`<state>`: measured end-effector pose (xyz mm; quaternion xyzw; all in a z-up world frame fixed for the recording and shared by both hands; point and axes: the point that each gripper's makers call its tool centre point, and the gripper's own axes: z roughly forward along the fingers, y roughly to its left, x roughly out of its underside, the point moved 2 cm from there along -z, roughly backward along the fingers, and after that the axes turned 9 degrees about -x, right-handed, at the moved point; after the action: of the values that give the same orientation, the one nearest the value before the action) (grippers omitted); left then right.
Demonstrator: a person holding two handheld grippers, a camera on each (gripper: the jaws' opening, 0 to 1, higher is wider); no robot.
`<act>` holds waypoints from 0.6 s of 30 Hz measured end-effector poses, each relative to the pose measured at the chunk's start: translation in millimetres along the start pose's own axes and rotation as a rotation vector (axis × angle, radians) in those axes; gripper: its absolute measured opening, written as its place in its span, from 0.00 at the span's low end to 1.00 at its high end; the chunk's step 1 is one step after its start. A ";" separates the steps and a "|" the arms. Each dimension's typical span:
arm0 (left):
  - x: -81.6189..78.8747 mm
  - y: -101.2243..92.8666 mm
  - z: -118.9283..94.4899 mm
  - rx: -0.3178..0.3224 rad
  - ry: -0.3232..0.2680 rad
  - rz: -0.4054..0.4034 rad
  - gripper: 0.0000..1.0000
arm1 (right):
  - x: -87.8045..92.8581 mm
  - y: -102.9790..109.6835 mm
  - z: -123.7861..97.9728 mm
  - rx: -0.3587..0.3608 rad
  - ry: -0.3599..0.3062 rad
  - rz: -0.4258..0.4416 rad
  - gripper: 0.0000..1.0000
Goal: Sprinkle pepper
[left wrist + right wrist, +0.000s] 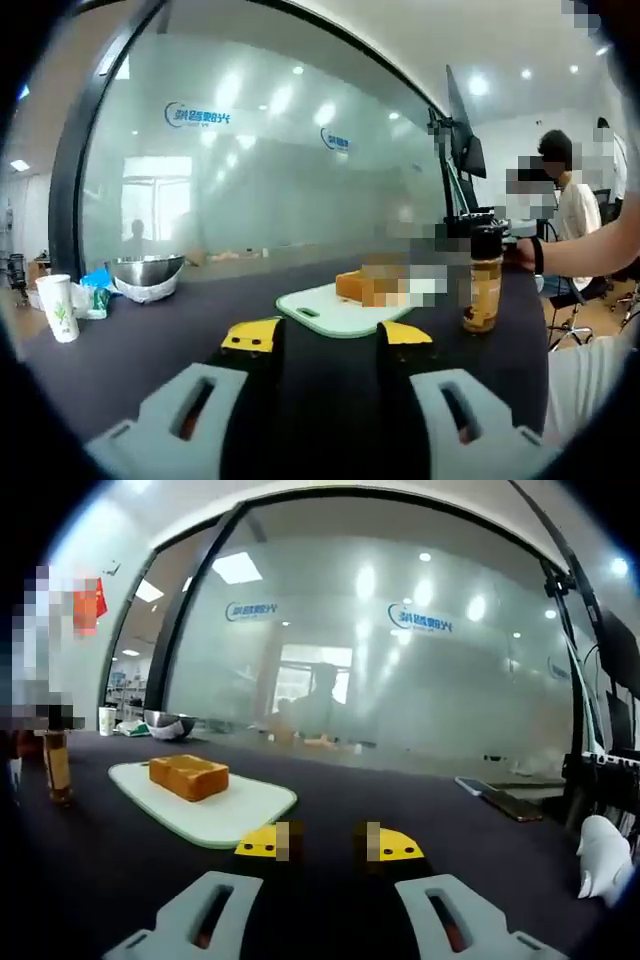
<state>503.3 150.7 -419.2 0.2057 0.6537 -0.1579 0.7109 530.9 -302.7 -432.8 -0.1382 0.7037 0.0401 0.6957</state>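
Both claws parted and empty: left gripper [328,340] and right gripper [322,842], yellow tips apart over the dark table [150,340]. Pepper bottle [484,280] upright at 3 o'clock in the left gripper view, amber contents, black cap, just beside the white cutting board [340,312] bearing a toast block [188,776]. Steel bowl [146,272] and paper cup [58,306] at 9 o'clock, contents hidden

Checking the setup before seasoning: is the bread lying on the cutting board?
Yes, the bread lies flat on the white cutting board, near its far end.
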 end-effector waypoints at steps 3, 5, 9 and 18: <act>0.3 0.9 0.6 -0.003 0.002 0.001 0.30 | -1.7 3.5 -0.3 -0.020 -0.008 -0.006 0.27; 0.2 0.9 0.8 -0.004 0.003 0.002 0.30 | -1.1 6.2 1.3 -0.031 -0.003 -0.013 0.28; 0.6 1.1 0.2 -0.005 0.006 0.006 0.30 | -1.3 8.7 1.3 -0.041 -0.002 -0.016 0.28; 1.9 4.9 0.8 -0.008 0.006 0.003 0.30 | -0.2 8.6 1.7 -0.051 -0.003 -0.010 0.28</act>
<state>506.6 154.7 -420.6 0.2043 0.6560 -0.1537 0.7102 530.4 -294.1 -433.9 -0.1592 0.7009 0.0550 0.6931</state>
